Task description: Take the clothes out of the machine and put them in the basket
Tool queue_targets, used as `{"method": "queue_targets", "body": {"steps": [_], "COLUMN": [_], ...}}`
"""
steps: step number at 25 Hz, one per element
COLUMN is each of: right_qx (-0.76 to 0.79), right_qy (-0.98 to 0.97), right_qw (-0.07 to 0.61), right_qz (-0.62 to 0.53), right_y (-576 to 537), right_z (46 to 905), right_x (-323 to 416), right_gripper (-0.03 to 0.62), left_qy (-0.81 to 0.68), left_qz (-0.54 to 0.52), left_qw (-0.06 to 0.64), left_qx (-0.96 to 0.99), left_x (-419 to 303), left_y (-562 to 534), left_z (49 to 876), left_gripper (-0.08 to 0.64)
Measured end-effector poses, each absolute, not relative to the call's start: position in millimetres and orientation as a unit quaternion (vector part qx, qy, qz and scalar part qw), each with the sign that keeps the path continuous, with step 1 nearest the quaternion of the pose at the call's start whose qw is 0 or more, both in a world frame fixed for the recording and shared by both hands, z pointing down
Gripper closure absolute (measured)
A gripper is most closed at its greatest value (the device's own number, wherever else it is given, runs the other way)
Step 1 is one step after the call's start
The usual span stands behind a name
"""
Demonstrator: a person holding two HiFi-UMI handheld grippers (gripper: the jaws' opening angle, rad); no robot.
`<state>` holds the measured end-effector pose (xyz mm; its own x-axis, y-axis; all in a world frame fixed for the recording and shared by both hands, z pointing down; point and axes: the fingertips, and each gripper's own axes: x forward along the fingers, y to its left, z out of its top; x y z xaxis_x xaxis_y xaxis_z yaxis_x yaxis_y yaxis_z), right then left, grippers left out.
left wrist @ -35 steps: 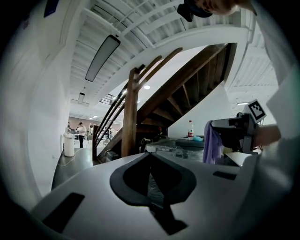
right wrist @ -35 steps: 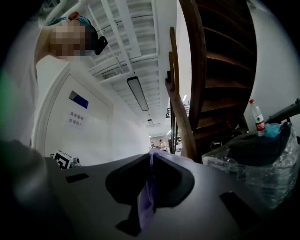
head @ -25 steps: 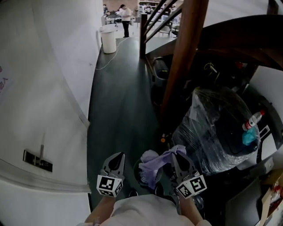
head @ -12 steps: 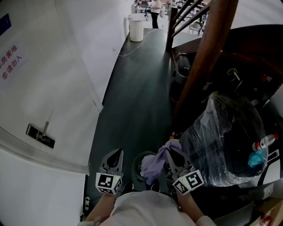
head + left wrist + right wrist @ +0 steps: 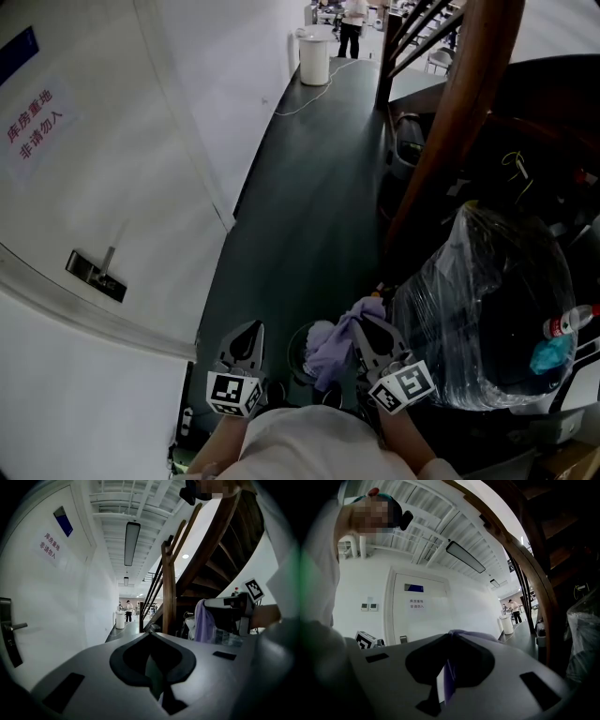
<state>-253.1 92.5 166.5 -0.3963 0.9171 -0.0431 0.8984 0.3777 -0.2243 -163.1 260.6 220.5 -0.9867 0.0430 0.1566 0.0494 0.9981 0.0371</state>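
Head view: a lavender garment (image 5: 330,345) is seen clamped in the right gripper (image 5: 367,330). It is bunched and draped down from the closed jaws, over a dark round-rimmed container (image 5: 296,349) (what the container is cannot be made out). In the right gripper view the cloth is pinched between the pads and spills over the tip. The left gripper (image 5: 251,330) is held near it on the left, its jaws brought together on nothing. To the right, a bulky dark object wrapped in clear plastic (image 5: 487,300) is set beside a wooden stair post (image 5: 450,122). A white door (image 5: 94,187) with a handle is seen at the left, and a white bin (image 5: 314,56) stands far down the dark floor (image 5: 309,187).
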Motion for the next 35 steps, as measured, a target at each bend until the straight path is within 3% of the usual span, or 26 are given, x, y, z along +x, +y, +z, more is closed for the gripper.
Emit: {"method": "queue_targets", "body": {"steps": [16,35], "right_qx": [-0.487,-0.457], "right_qy": [-0.864,-0.867], "right_qw": [0.083,0.182], "right_qz": [0.094,0.078], "right_y": [109,107], "right_z": [203,314], "right_x": [-260,-262], "right_gripper": [0.563,0.563], "left_qy": [-0.992,-0.978], "left_qz": [-0.037,-0.064], "left_qw": [0.120,0.184], "left_qx": [0.034,0.075], "left_x": [-167,-191], "left_y": [288,276], "left_z": [264,355], "left_gripper": [0.538,0.538]}}
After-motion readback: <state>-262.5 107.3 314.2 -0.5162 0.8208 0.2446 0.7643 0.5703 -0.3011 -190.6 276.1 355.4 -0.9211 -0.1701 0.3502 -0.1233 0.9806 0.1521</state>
